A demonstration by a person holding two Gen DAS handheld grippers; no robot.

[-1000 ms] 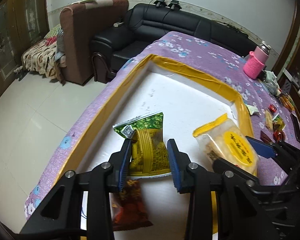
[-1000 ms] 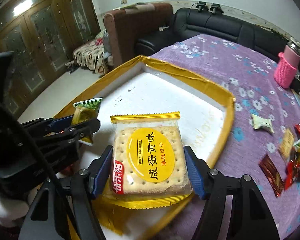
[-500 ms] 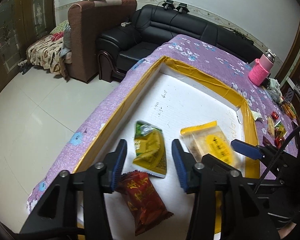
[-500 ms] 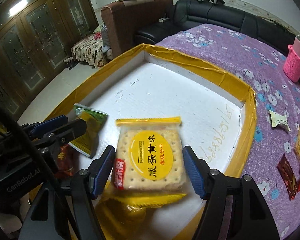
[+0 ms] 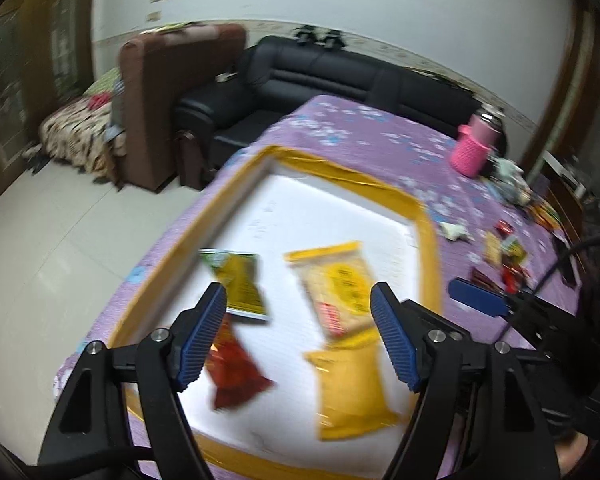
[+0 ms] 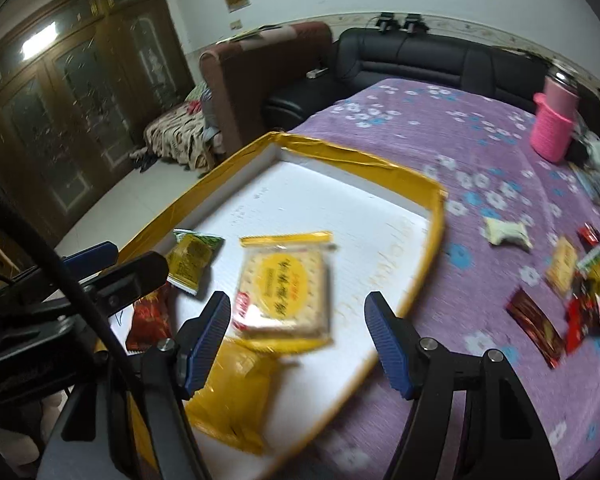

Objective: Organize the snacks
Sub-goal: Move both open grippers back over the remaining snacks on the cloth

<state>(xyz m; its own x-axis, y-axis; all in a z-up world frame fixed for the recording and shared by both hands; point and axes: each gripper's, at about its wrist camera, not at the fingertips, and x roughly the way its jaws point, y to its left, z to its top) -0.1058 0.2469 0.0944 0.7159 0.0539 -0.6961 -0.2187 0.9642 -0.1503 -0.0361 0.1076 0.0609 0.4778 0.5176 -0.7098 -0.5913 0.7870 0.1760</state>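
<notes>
Left wrist view: the left tool (image 5: 296,336) hangs spread wide above the tray (image 5: 428,240), pinching nothing. Four snack packets lie on the tray's white floor: a green-and-yellow packet (image 5: 240,282), a red packet (image 5: 234,368) partly behind the near finger, a cracker packet (image 5: 338,288) with a yellow round label, and a plain yellow packet (image 5: 350,392) whose top edge the cracker packet overlaps. All four are blurred, so their print cannot be read. One blue finger of the right tool shows at the right edge. On the purple flowered bench (image 5: 380,140) stands one pink cup (image 5: 474,152); a scatter of small wrappers (image 5: 504,254) lies outside the tray, too smeared to count.

Right wrist view: the right tool (image 6: 298,340) is also spread and holds nothing, just above the cracker packet (image 6: 284,284). The same four packets show, the red one (image 6: 150,314) half hidden by the left tool's frame. Beside the tray (image 6: 432,240) lies one pale wrapped sweet (image 6: 506,232), apart from a cluster of loose wrappers (image 6: 572,296), several overlapping.
</notes>
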